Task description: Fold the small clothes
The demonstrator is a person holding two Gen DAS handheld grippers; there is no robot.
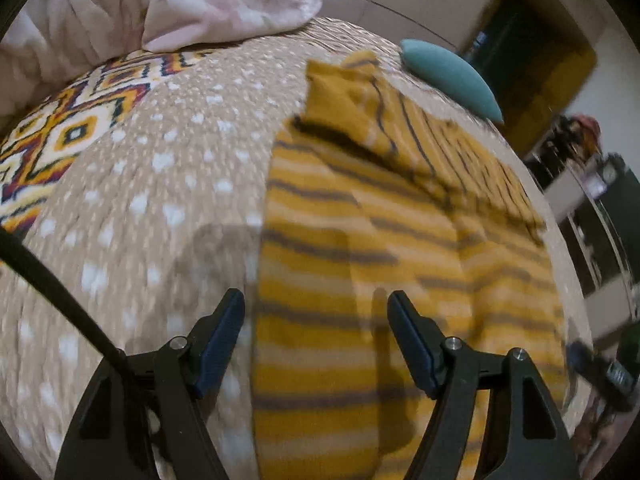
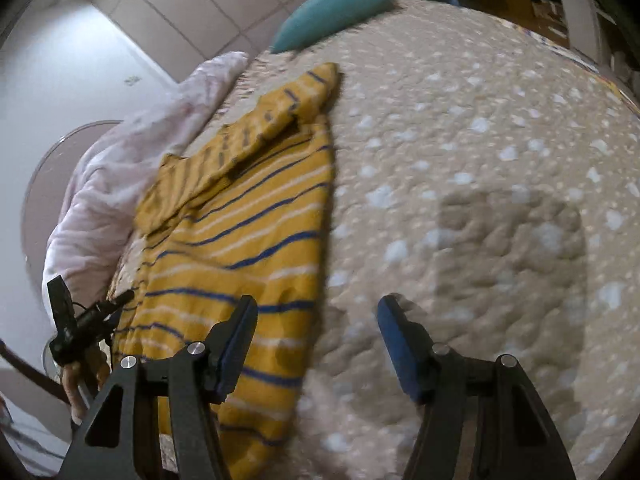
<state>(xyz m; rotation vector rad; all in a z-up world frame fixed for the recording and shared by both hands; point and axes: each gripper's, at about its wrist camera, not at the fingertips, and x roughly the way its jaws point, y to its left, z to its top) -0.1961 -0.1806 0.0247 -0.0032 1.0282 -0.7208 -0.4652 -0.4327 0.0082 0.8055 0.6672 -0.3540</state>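
A small mustard-yellow shirt with blue and white stripes [image 1: 380, 240] lies flat on the beige dotted bedspread [image 1: 160, 184], with a sleeve folded across its upper part. My left gripper [image 1: 316, 304] is open and empty, hovering just above the shirt's left edge. In the right wrist view the same shirt [image 2: 248, 232] lies left of centre. My right gripper [image 2: 318, 308] is open and empty above the shirt's right edge, its left finger over the cloth and its right finger over the bedspread [image 2: 480, 200].
A pink-white crumpled blanket [image 1: 208, 4] lies at the far side of the bed, also in the right wrist view [image 2: 120, 160]. A teal cushion [image 1: 452, 76] [image 2: 332, 12] sits past the shirt. The bed's edge and room furniture lie at right [image 1: 592, 208].
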